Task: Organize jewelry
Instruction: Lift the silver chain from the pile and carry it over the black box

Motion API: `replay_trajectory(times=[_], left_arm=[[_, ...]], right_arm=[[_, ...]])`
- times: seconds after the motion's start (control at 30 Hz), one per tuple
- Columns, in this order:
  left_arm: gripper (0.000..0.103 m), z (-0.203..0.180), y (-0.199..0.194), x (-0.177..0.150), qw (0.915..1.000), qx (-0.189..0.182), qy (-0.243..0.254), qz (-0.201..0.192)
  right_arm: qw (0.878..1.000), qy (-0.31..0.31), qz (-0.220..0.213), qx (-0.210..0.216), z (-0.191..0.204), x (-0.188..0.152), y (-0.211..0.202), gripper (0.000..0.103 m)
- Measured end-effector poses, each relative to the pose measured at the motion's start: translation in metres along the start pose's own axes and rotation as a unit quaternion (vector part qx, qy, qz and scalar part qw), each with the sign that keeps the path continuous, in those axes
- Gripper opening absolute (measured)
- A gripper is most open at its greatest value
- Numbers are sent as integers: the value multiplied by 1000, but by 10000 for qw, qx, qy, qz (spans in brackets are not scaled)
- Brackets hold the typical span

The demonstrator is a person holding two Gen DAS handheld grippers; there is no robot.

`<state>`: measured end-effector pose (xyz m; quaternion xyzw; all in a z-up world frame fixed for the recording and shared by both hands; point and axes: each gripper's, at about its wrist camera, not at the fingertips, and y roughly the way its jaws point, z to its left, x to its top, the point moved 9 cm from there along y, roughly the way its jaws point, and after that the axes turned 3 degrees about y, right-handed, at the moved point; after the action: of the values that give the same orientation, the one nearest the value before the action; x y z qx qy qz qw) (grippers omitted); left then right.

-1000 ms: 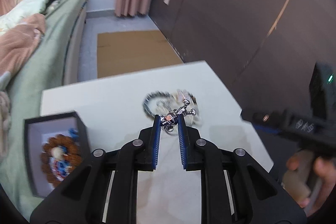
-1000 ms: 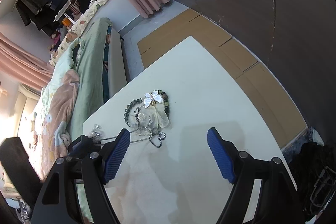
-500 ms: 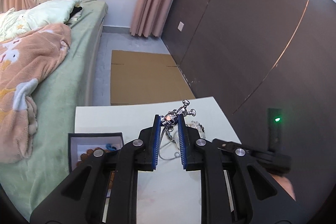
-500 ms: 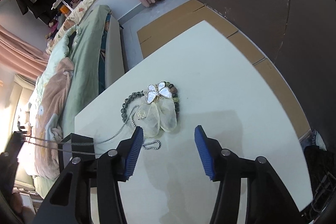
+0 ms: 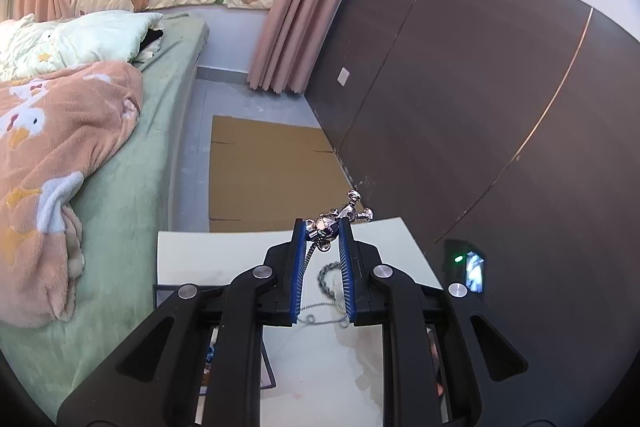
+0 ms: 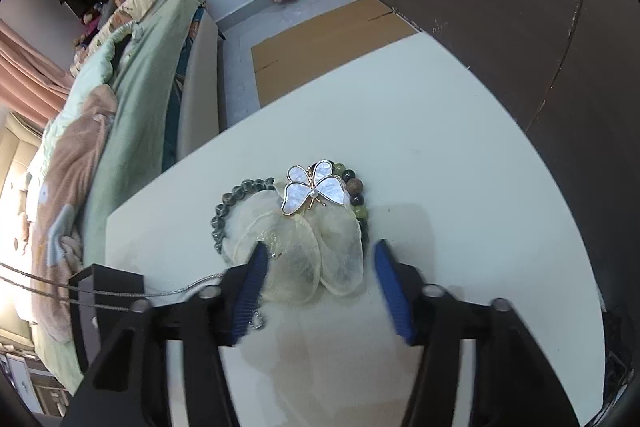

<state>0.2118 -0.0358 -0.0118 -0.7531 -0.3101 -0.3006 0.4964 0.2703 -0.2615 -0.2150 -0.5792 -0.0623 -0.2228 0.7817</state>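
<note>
**Silver pendant lifted above the desk; a cluster of jewelry still unsorted**

We see the left hand-held gripper (image 5: pixel 323 231) pinching a silver pendant (image 5: pixel 325 225) between its blue pads, raised above the white desk (image 5: pixel 224 255). The pendant's chain (image 5: pixel 308 255) hangs down from the grip, and its tail lies on the desk below. In the right wrist view the same chain (image 6: pixel 120 294) runs taut from beside the pile, past the dark jewelry box (image 6: pixel 105 281) at the desk's left edge, and out of view.

The right hand-held gripper (image 6: pixel 318 279) is spread wide and holds nothing; it hangs low over the remaining cluster near the middle of the desk. That cluster comprises a butterfly brooch (image 6: pixel 314 187) with pearly wings, translucent shell-like petals (image 6: pixel 304 259) lying under and in front of it, a dark green bead bracelet (image 6: pixel 226 211) and a mixed bead bracelet (image 6: pixel 356 193) touching the brooch's right side.

We judge the task to be partly done: one necklace is in transit, presumably toward the box, whose contents are mostly hidden here. The brooch, petals and both bracelets remain to be stored.
</note>
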Motion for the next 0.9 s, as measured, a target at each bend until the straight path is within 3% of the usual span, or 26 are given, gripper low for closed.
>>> replay_trajectory(times=[0.03,0.07,0.1,0.17,0.37,0.57,0.9], left_arm=[[17,0,-1,1,10000,-1,-5,-20],[17,0,-2,3,10000,-4,-13,-44],[17,1,-4,6,10000,-15,-27,-73],[17,-1,-6,10,9999,-19,-22,-120],[17,-8,-21,24,9995,-12,68,-293],[17,-19,-39,43,9985,148,243,-457],[16,-45,-107,98,9902,627,732,-1008]], right_arm=[[10000,-3,21,-49,0,0,2,31],[9999,-43,-26,-147,0,2,1,13],[9999,-51,21,-154,0,2,1,6],[10000,36,38,64,4,3,-2,1],[9987,-42,-206,471,19,8,-32,1],[9917,-170,-443,1193,40,7,-70,1],[9791,-156,-673,1912,54,8,-103,1]])
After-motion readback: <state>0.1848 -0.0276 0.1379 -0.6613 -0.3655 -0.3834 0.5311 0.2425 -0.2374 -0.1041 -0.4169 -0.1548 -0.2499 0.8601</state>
